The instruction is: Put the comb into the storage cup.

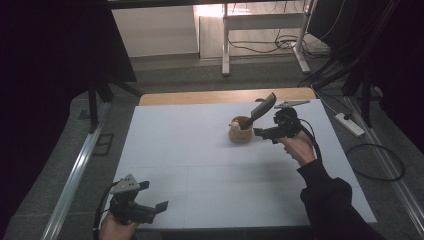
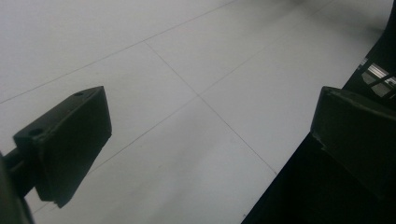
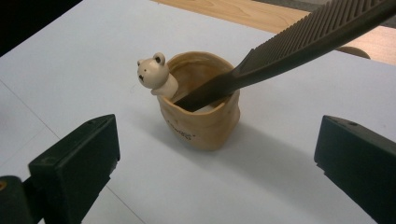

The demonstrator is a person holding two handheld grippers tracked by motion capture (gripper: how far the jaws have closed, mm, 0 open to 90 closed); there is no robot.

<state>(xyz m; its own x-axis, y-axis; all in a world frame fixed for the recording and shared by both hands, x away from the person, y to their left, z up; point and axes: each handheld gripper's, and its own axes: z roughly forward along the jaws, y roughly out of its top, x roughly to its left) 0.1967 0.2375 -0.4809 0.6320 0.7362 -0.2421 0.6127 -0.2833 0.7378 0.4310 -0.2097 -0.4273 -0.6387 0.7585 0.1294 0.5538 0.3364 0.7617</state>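
Note:
A tan ceramic cup (image 1: 240, 131) (image 3: 203, 114) with a small bear figure (image 3: 154, 73) on its rim stands on the white table top (image 1: 200, 150), right of centre. A dark comb (image 1: 262, 109) (image 3: 299, 44) leans in the cup, handle down, teeth end up to the right. My right gripper (image 1: 260, 132) (image 3: 215, 158) sits just right of the cup, open, its jaws wide apart with the cup ahead of them and nothing between them. My left gripper (image 1: 161, 206) (image 2: 205, 149) rests low at the table's near left corner, open and empty above the bare table.
A wooden strip (image 1: 225, 96) runs along the table's far edge. Beyond it stand desk legs (image 1: 226, 45) and cables (image 1: 280, 45) on the floor. A power strip (image 1: 350, 124) and a black cable loop (image 1: 375, 162) lie on the floor at right.

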